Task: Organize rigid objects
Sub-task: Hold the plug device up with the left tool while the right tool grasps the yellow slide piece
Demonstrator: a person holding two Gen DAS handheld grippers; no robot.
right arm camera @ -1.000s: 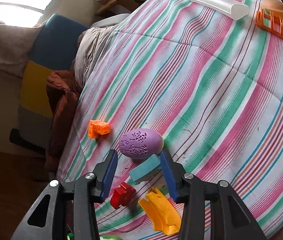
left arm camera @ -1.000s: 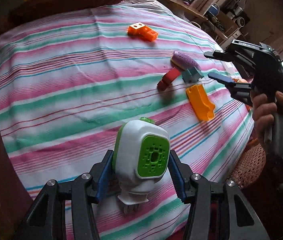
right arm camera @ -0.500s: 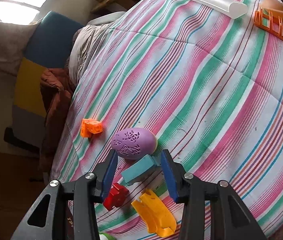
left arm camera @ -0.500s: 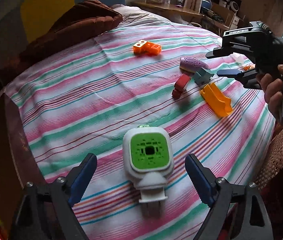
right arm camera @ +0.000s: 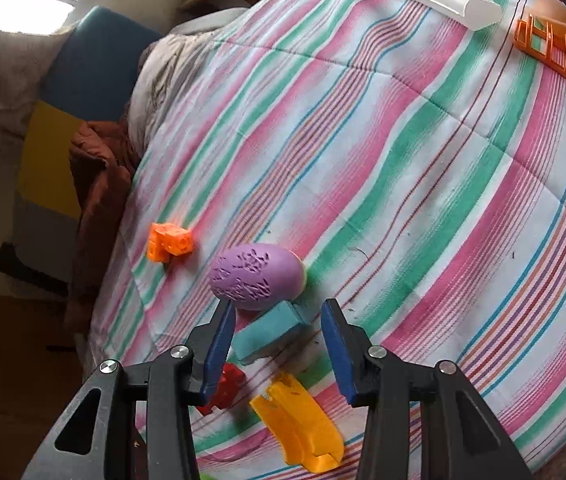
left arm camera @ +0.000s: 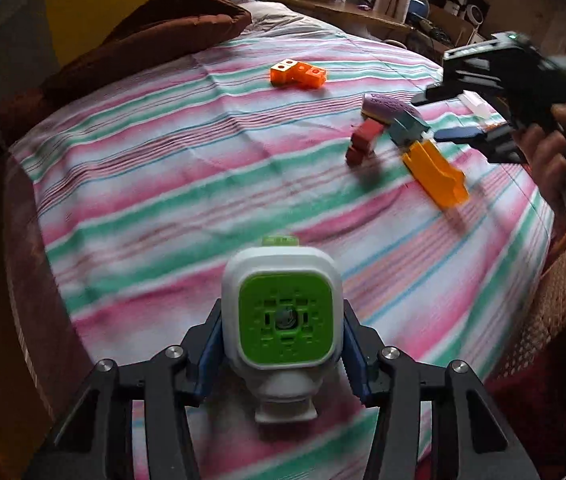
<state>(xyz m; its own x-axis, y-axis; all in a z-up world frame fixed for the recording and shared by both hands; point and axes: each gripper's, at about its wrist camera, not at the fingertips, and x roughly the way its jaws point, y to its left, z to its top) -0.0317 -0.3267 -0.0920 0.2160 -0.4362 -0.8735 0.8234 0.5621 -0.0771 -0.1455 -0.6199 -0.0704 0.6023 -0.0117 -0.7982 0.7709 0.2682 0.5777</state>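
Left gripper (left arm camera: 282, 346) is closed on the white-green gadget (left arm camera: 282, 320) at 6 o'clock. Right gripper (right arm camera: 279, 344) gapes empty over the teal block (right arm camera: 269, 334); closing risks nudging the purple egg (right arm camera: 257, 277).

Half a second back your left gripper (left arm camera: 281, 344) stood wide around the white-and-green toy (left arm camera: 282, 316); now its pads press both sides. Your right gripper (right arm camera: 279, 344) has eased apart over the teal block (right arm camera: 271, 334).
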